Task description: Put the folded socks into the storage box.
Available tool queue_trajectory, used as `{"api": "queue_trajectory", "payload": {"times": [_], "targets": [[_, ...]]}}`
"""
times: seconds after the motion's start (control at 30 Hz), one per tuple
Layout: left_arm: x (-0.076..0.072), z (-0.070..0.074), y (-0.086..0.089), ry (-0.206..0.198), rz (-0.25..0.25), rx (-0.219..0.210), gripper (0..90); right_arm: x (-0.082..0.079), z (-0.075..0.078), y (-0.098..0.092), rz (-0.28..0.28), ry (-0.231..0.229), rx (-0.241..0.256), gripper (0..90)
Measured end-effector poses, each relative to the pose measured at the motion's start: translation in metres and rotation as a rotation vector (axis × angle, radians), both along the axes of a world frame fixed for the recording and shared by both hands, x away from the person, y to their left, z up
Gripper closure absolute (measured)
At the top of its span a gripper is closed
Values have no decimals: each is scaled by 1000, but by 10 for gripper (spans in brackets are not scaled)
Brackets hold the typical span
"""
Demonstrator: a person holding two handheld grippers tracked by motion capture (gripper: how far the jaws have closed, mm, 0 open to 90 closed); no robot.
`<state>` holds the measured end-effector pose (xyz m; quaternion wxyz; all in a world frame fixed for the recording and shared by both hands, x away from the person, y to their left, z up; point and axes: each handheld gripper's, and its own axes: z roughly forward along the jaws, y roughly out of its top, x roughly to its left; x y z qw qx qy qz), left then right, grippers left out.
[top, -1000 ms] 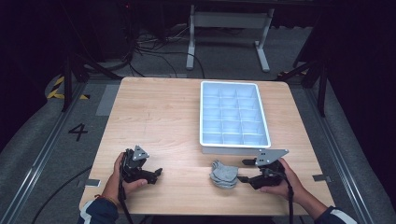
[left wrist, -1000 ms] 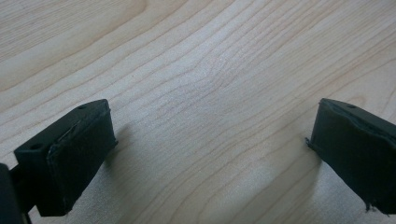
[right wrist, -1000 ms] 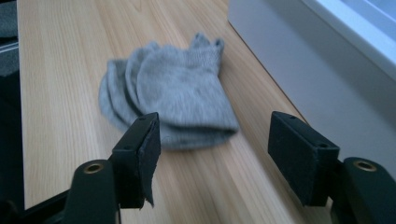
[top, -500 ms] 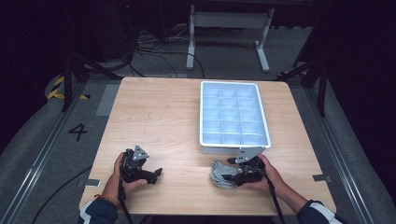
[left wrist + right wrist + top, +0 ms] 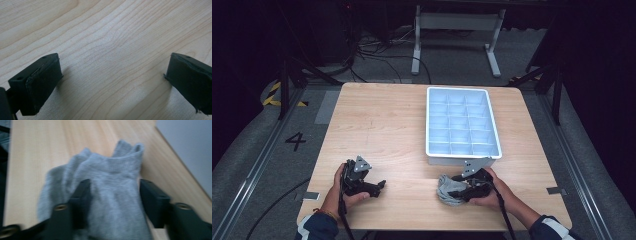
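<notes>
A crumpled grey sock (image 5: 447,191) lies on the wooden table (image 5: 382,130) near the front edge, just in front of the white compartment tray (image 5: 462,159). My right gripper (image 5: 460,188) has come in from the right, and its jaws press into the sock from both sides. In the right gripper view the sock (image 5: 112,177) bulges up between the jaws of the right gripper (image 5: 115,193), and the picture is blurred. My left gripper (image 5: 379,186) rests at the front left of the table. In the left gripper view the left gripper (image 5: 115,72) stands open over bare wood.
The tray's several compartments look empty; it takes up the right middle of the table. A metal stand (image 5: 457,30) and cables (image 5: 372,55) lie on the dark floor beyond the far edge. Bare wood stretches across the table's left half.
My right gripper moved left from the table's front right to the sock and its jaws closed around it. The left gripper stayed where it was.
</notes>
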<state>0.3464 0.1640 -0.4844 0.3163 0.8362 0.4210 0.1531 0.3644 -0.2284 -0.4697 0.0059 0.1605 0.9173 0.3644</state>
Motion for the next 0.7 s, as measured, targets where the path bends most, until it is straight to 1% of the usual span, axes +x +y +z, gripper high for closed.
{"api": "queue_trajectory", "payload": {"times": [0.13,0.2,0.23,0.27,0.33,0.4,0.57,0.7], "targets": [[0,0,0,0,1,-1,4,-4,2,2,21,-12,-7,609],[0,0,0,0,0,1,4,-9,3,3,58,-39,-9,717],[0,0,0,0,0,0,4,-12,3,4,70,-67,-15,730],[0,0,0,0,0,0,4,-12,3,4,70,-67,-15,730],[0,0,0,0,1,-2,4,-14,5,5,80,-91,-29,745],[0,0,0,0,0,0,4,-14,4,5,76,-86,-18,754],[0,0,0,0,1,-2,4,-17,5,3,88,-122,-17,776],[0,0,0,0,0,-3,4,-19,9,-2,91,-149,-20,792]]}}
